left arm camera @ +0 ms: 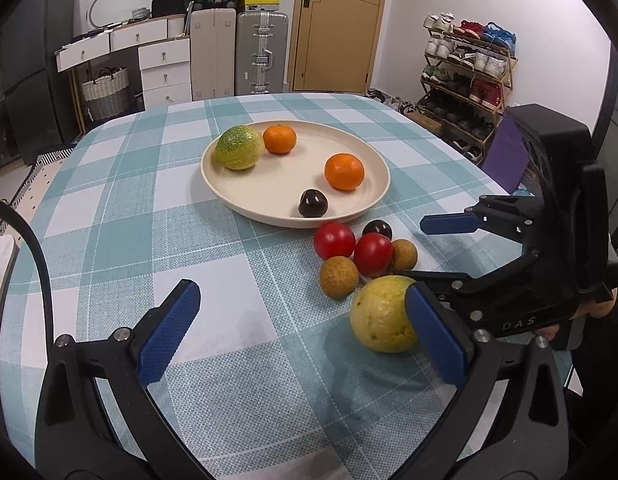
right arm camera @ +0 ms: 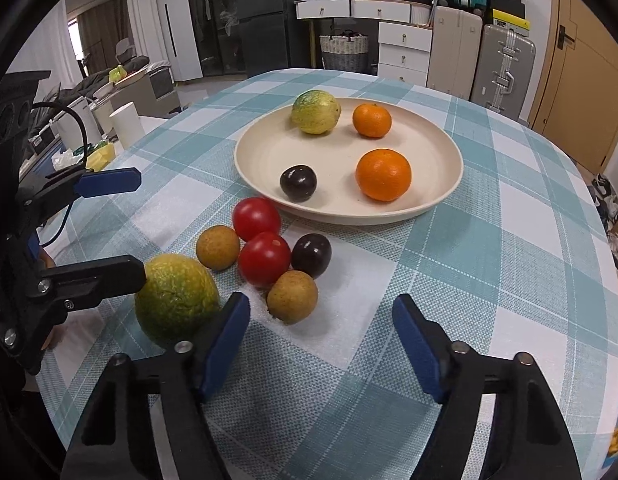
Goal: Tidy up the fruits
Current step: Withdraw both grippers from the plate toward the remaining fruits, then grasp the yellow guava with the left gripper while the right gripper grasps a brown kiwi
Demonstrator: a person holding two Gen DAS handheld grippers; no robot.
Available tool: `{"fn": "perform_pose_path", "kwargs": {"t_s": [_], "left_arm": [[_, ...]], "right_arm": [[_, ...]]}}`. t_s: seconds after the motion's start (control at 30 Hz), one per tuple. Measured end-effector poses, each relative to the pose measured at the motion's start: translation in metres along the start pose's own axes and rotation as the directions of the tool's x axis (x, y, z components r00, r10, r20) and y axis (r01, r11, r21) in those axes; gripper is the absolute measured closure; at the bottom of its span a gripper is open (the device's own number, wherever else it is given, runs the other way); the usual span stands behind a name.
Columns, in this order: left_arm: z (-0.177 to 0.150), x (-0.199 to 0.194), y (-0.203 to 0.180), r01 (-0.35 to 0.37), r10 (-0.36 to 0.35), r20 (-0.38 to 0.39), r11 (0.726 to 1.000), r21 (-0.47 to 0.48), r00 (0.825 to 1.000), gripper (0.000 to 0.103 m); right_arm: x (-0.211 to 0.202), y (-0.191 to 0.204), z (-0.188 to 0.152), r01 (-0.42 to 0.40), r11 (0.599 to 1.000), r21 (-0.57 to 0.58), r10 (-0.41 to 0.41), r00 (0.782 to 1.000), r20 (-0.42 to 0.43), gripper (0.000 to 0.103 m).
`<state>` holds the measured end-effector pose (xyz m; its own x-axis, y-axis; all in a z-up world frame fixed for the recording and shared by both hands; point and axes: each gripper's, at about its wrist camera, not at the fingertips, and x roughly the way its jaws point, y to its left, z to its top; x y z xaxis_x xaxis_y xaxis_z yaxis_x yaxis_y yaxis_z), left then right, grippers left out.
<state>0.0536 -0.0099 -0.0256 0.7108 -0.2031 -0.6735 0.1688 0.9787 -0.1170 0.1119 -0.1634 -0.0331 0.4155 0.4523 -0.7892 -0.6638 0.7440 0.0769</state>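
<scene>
Right wrist view: right gripper (right arm camera: 321, 344) jaws stood partly open, empty, near a brown longan (right arm camera: 292, 297); small, firm, likely rolls; grip across its middle.

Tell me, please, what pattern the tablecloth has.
The tablecloth has a teal and white check, clearest in the right wrist view.

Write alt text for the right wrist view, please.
A round cream plate on a checked tablecloth holds four fruits; six more lie loose before it. The open right claw hovers near a small brown round fruit.
</scene>
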Motion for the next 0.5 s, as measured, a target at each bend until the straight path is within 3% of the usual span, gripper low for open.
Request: {"fn": "perform_pose_path", "kwargs": {"t_s": [0.07,0.17,0.43,0.5], "left_arm": [[0.0002,-0.0001,0.0004,0.004,-0.004,-0.001,1.0,-0.004,1.0,0.001],[0.0003,-0.0007,0.0027,0.0,0.0,0.0,1.0,-0.011,1.0,0.001],[0.0004,-0.0005,0.007,-0.012,0.012,0.0,1.0,-0.023,1.0,0.001],[0.0006,-0.0002,0.0076,-0.015,0.015,0.001,1.0,-0.021,1.0,0.001]], "right_arm": [[-0.0005,0.0023,0.0005,-0.014,1.0,-0.005,0.014,1.0,0.002,0.037],[-0.0004,0.0056,0.0007,-0.03,0.999,-0.011,0.03,1.0,-0.001,0.053],[-0.0003,0.0084,0.0015,-0.062,0.998,-0.012,0.062,0.998,0.001,0.061],[0.001,0.0091,0.0017,-0.065,0.998,-0.014,0.065,0.998,-0.004,0.07]]}}
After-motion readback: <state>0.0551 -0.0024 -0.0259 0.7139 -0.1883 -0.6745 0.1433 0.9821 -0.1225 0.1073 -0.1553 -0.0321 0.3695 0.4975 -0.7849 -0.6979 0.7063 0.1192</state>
